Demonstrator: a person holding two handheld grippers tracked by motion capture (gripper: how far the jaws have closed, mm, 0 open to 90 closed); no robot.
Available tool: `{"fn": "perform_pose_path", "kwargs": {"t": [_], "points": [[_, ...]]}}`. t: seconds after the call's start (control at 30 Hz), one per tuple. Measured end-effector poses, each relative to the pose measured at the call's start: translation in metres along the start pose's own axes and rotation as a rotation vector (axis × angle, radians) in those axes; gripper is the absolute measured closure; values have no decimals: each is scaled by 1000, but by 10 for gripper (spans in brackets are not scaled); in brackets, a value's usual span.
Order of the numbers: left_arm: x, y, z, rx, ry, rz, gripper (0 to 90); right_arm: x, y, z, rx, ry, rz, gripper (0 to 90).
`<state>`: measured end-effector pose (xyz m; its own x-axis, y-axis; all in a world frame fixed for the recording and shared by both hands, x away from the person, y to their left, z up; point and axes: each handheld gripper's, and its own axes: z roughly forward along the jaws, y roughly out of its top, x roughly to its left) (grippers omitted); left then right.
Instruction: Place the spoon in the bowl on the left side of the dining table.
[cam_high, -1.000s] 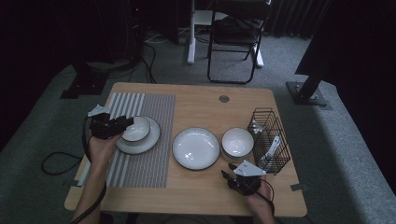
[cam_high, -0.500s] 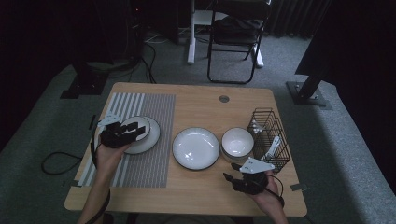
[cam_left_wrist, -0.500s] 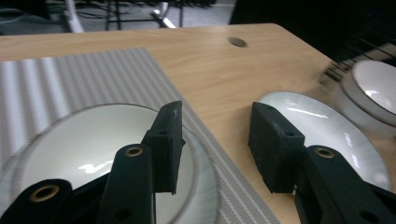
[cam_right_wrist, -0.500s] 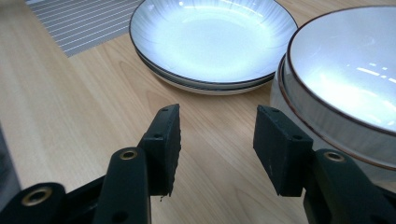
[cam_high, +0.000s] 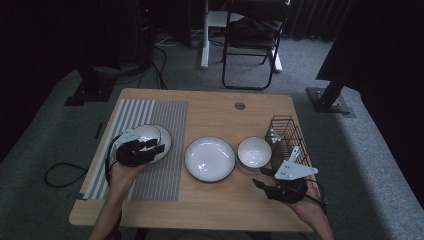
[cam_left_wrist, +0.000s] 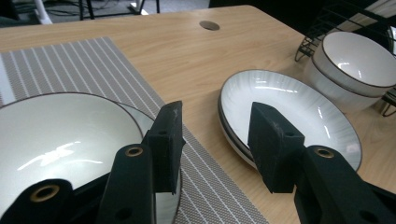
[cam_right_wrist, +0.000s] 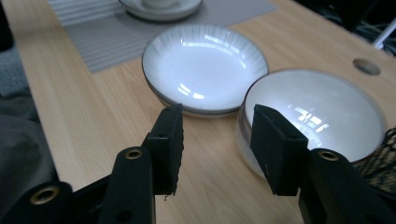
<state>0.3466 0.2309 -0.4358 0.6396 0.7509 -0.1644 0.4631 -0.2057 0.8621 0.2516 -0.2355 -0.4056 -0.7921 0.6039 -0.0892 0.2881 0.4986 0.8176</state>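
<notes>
On the striped placemat at the left, a white bowl sits on a white plate. My left gripper hovers over their near edge, open and empty; in the left gripper view its left jaw stands over the bowl's rim. A dark-rimmed white plate lies mid-table, with a second white bowl to its right. My right gripper hangs above the near right corner, open and empty. Its jaws have just been closing slightly; in the right gripper view they point at that plate and bowl.
A black wire rack stands at the table's right edge, right beside the second bowl. A round cable hole is near the far edge. Bare wood runs along the near edge. A folding chair stands on the floor beyond the table.
My left gripper has drawn toward the near edge, from beyond the bowl to over its near rim. My right gripper has risen off the table and shifted a little right.
</notes>
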Motion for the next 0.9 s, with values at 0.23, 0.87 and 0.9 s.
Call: {"fn": "perform_pose_path", "kwargs": {"t": [0.23,0.87,0.9], "points": [[-10,-9,5,20,-29,14,564,-15,12,-27,-42,21,-1,592],[-26,-38,15,65,-80,16,563,-36,-12,-55,-119,-134,25,609],[-26,-39,16,70,-81,17,563,-37,-13,-55,-119,-143,23,609]]}}
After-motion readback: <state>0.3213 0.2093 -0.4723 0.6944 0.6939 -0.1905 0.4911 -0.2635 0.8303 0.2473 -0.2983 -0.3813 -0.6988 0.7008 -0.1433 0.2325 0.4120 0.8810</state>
